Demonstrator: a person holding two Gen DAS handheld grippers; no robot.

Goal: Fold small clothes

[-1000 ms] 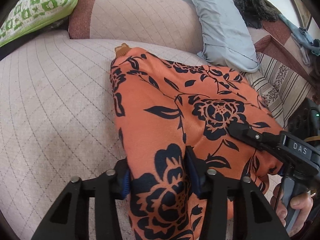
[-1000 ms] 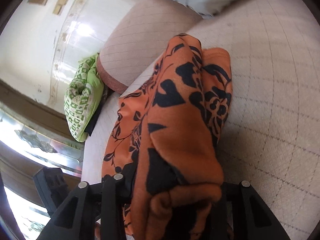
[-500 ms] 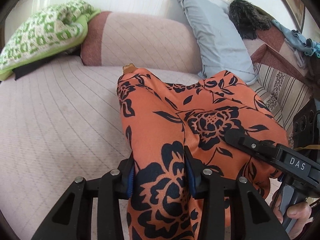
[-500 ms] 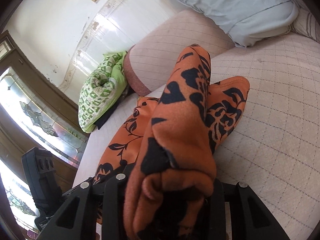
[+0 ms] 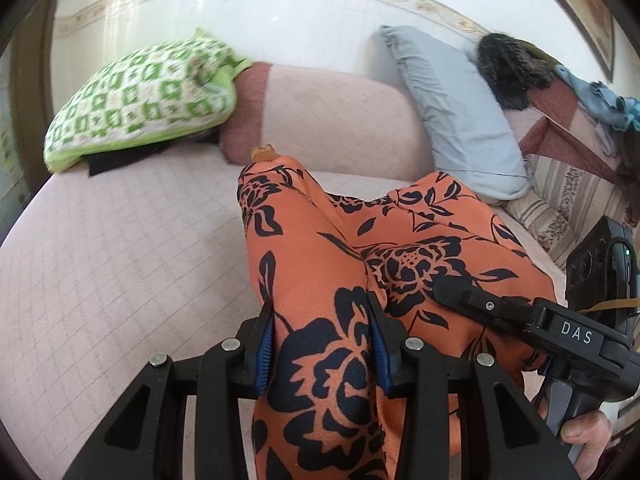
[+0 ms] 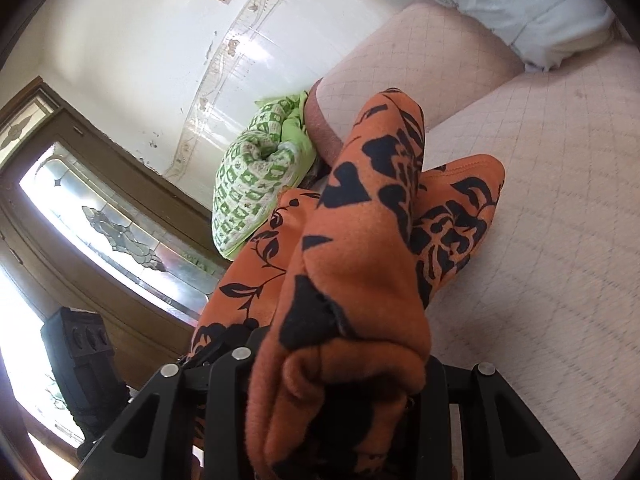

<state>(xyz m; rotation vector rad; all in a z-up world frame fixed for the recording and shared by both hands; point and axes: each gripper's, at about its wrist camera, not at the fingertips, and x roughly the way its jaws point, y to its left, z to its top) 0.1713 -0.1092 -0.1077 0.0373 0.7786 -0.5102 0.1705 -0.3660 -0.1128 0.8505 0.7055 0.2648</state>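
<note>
Both blue-padded fingers (image 5: 265, 350) of the left gripper (image 5: 322, 344) are clamped on a thick fold of the orange garment with a black floral print (image 5: 320, 272), the cloth bulging up between them and filling the gap from pad to pad. From that grip the fabric runs forward and away, its far end reaching a small tan tab (image 5: 262, 153) near the back of the pale pink quilted sofa seat (image 5: 120, 248). The garment's other half spreads to the right over the seat.

In the left wrist view the right gripper (image 5: 456, 294) comes in from the right, its black finger lying against the orange cloth, with the person's hand (image 5: 586, 438) on the handle below. In the right wrist view the right gripper (image 6: 332, 364) is closed on a bunched, rolled edge of the same garment (image 6: 360, 248); the fabric hides the finger pads, so only the wad wedged between the black finger frames can be seen. The cloth rises from that grip and droops back onto the seat (image 6: 560, 220).

A green-and-white patterned cushion (image 5: 140, 100) rests at the sofa's far left, and a light grey pillow (image 5: 456, 108) leans against the backrest to the right.
</note>
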